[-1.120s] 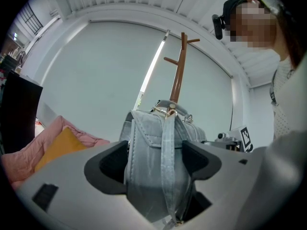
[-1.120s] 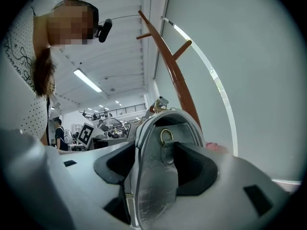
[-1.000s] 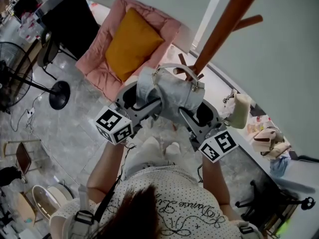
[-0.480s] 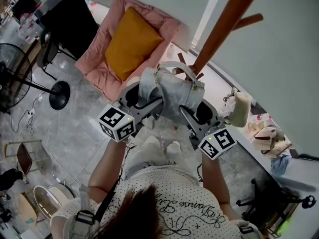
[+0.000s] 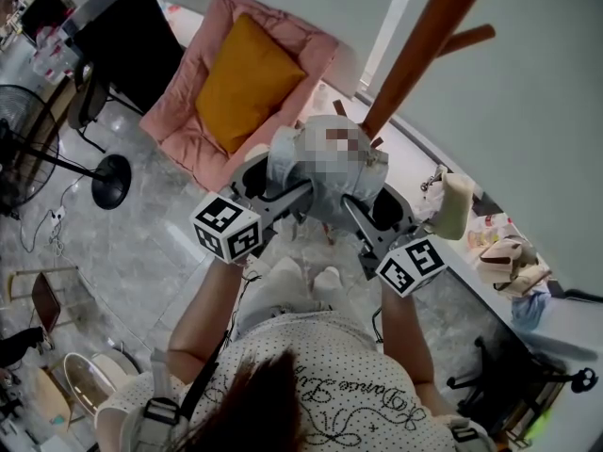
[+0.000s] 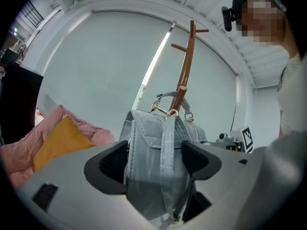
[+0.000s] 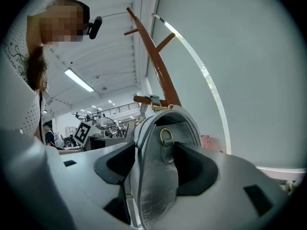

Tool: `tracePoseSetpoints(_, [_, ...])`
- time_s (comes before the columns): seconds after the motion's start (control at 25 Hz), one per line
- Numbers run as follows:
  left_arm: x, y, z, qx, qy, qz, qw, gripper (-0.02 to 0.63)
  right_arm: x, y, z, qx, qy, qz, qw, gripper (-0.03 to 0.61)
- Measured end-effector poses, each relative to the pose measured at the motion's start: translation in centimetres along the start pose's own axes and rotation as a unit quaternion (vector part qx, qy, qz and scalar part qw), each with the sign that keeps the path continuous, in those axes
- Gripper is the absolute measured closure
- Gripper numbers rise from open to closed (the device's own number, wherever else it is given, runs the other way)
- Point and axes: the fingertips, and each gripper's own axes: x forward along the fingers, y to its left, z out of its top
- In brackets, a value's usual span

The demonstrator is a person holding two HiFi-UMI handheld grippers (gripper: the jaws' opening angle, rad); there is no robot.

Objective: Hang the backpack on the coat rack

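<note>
Backpack (image 6: 148,138) gripped from both sides: left gripper (image 6: 156,163) and right gripper (image 7: 154,166) fingers (image 7: 116,163) each clenched on it.

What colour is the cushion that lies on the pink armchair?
The cushion is mustard orange; the head view shows it best.

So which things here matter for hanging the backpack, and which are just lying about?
Job: backpack, coat rack, left gripper, right gripper, both clamped on the backpack.
Lying about: pink armchair, orange cushion, floor fan, black cabinet.
</note>
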Motion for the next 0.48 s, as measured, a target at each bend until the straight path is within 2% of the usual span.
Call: tracePoseSetpoints(0.48, [1.03,0.13,-0.54,-0.003,0.012,-0.008,0.9999,0.259,-0.30,-0.91,-0.51,0.015,0.001,-0.013,1.000,0.318])
